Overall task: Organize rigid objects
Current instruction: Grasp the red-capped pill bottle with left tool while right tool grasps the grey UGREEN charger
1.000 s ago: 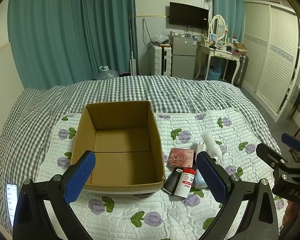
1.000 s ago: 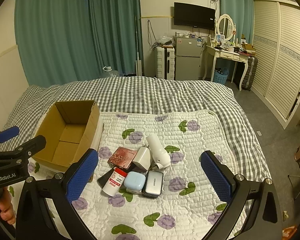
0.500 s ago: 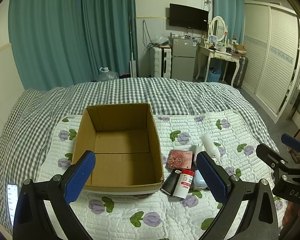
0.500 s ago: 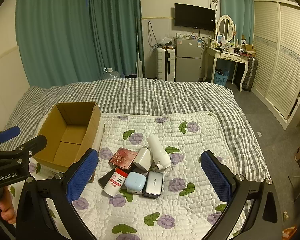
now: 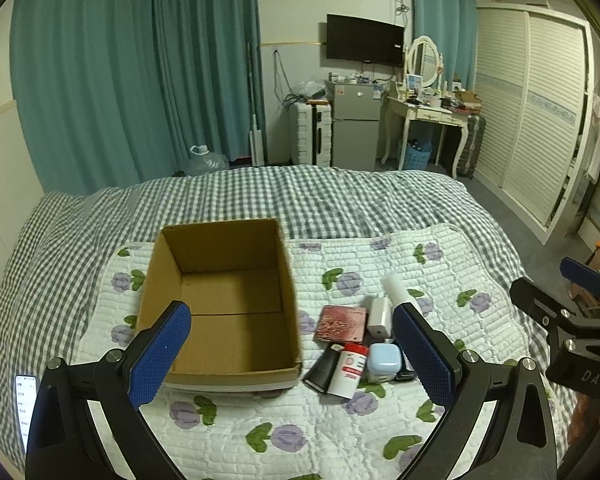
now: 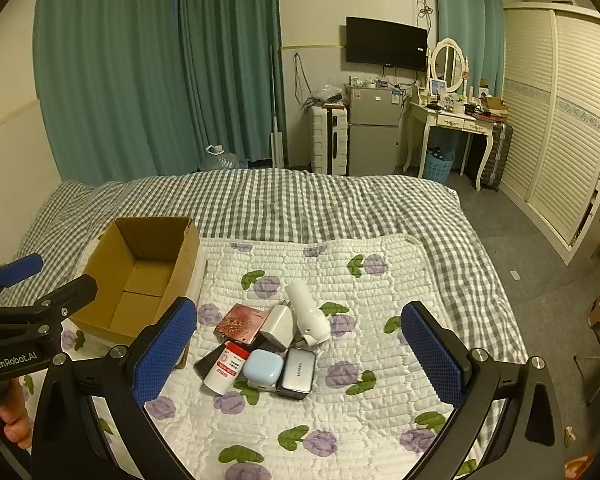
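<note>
1. The left tool [image 5: 291,354] hangs above the bed with its blue-padded fingers [image 5: 159,354] spread wide and nothing between them; it frames the near part of the open brown cardboard box [image 5: 220,308].
2. The right tool [image 6: 299,354] is likewise spread wide and empty, poised over the pile of small objects; its black frame also shows at the right edge of the left wrist view.
3. The cardboard box sits on the white quilted mat with purple flowers [image 6: 380,320], to the left of the pile, its flaps up and its inside bare.
4. In the pile, a white bottle with a red cap [image 6: 225,368] lies beside a pale blue rounded case [image 6: 262,366], which touches a grey rectangular charger [image 6: 298,368].
5. Behind these lie a pink patterned flat box [image 6: 242,323], a white plug adapter [image 6: 277,326] and a white cylinder [image 6: 306,312] lying tilted on its side.
6. A black flat object [image 5: 322,370] lies partly under the bottle, nearest the box.
7. The mat lies on a grey-and-white checked bedcover [image 6: 300,204].
8. A phone with a lit screen [image 5: 24,404] lies at the bed's left edge.
</note>
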The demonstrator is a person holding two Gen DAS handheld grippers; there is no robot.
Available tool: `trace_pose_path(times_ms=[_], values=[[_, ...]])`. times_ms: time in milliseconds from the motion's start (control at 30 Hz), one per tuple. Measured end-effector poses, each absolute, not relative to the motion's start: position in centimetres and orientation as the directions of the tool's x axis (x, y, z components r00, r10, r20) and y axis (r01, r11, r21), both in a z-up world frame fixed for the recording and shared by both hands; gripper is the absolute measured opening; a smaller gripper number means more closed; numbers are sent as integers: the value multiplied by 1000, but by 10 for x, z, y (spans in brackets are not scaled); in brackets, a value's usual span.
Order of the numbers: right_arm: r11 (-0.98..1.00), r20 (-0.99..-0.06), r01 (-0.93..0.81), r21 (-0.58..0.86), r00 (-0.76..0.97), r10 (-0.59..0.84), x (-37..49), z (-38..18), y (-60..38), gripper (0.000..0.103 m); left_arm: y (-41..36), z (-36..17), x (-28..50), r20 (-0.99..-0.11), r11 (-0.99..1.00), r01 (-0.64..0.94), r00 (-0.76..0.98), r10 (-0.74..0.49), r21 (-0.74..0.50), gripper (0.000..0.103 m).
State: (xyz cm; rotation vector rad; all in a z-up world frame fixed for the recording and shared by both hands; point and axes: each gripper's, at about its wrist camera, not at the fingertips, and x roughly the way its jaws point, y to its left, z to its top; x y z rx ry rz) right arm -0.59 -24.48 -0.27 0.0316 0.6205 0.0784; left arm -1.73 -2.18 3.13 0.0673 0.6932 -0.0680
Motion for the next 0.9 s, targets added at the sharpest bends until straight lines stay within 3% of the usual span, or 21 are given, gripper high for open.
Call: trace_pose_path(times_ms=[233,533,900], values=[[998,-606,-43,35,793,55,-3,-22,-267,102,-57,-7,-15,-697,987,154,713,-74,52,103],[994,-715,-38,103,692,100,12,-95,-289,89,-78,-106,-5,-816,977,201,576,-58,72,100],[979,-810,-88,186,549,204,48,-178,-280,81,-76,-160,17,-850,981,182,525,-36,71,99]])
